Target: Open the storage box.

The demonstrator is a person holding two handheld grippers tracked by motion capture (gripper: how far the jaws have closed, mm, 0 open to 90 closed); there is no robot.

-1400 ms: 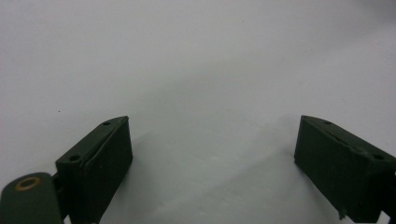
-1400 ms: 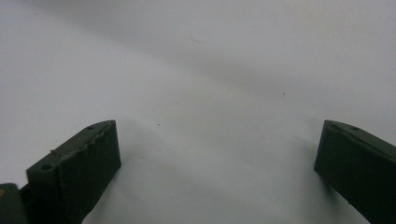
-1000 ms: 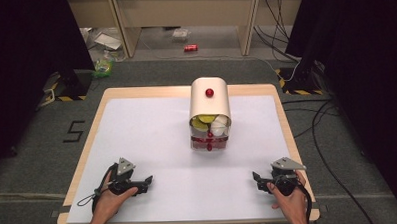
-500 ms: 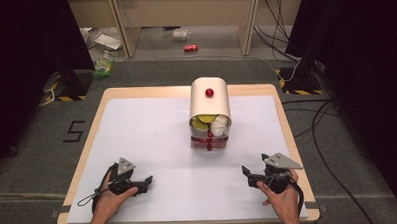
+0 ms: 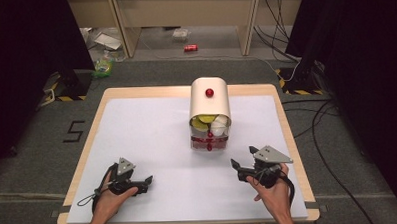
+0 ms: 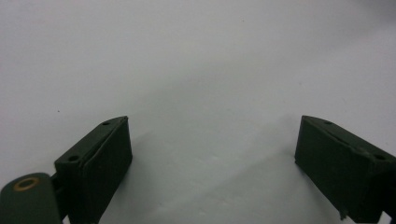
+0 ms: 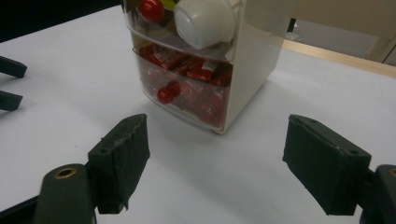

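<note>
White sheeting covers the table (image 5: pixel 152 133), edged in pale wood; we list items from the near edge outward.

Left gripper (image 5: pixel 148 180): black, held low at the near left by the left hand (image 5: pixel 109 202), jaws parted wide with bare white surface between them. We see the same in the left gripper view (image 6: pixel 212 154).

Right gripper (image 5: pixel 234 164): black with a grey three-cornered plate, held at the near right by the right hand (image 5: pixel 274 194). Its jaws have just been closing, yet we see them apart with nothing between them (image 7: pixel 217 161). It points toward the cabinet.

Drawer cabinet (image 5: pixel 210 114): cream plastic shell with a rounded top, standing mid-table, right of centre, well beyond both grippers. On top sits a red knob (image 5: pixel 209 93). Clear-fronted compartments face us: the upper one holds a white cup (image 7: pixel 205 21) and something yellow-green (image 5: pixel 203 123); the lower drawer (image 7: pixel 184 88) holds red sachets and carries a small red knob (image 7: pixel 164 95).

Beyond the table: grey floor, a red can (image 5: pixel 190 48), cables.
</note>
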